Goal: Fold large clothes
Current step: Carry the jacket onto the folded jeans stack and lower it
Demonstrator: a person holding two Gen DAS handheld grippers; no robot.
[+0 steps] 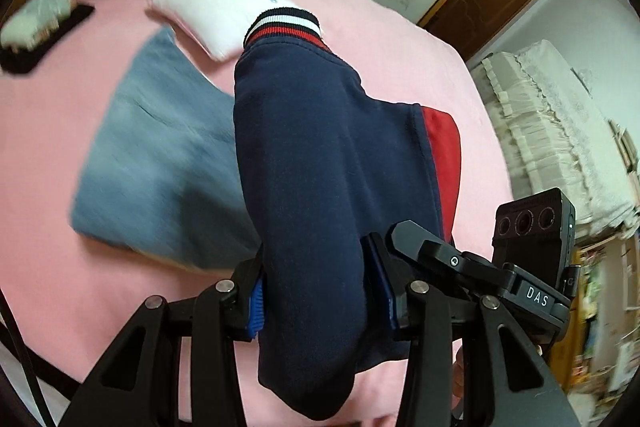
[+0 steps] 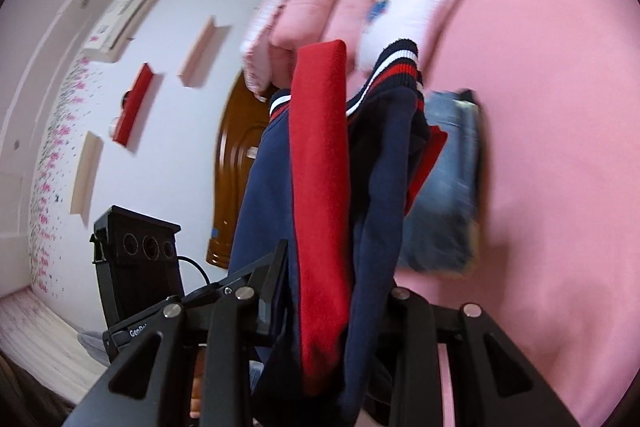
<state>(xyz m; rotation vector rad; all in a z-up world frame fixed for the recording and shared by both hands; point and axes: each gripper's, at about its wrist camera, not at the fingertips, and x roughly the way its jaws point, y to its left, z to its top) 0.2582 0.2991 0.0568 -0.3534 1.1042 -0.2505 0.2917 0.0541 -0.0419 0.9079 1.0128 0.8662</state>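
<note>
A navy jacket (image 1: 316, 163) with red panels and a striped red, white and navy cuff (image 1: 286, 23) hangs above the pink bed. My left gripper (image 1: 318, 291) is shut on a thick fold of it, blue pads (image 1: 256, 311) pressing both sides. In the right wrist view the same jacket (image 2: 380, 163) shows a red sleeve (image 2: 320, 187) and striped ribbing (image 2: 394, 67). My right gripper (image 2: 332, 307) is shut on that bunched cloth; its fingertips are hidden by the fabric. The other gripper's camera block (image 1: 534, 227) is at the lower right.
Folded blue jeans (image 1: 160, 167) lie on the pink bed sheet (image 1: 48, 147). A white cushion (image 1: 216, 15) and pink folded quilts (image 2: 308, 15) sit at the bed's head. A wooden door (image 2: 236, 167), wall shelves (image 2: 200, 51) and a lace-covered piece of furniture (image 1: 552, 131) stand around.
</note>
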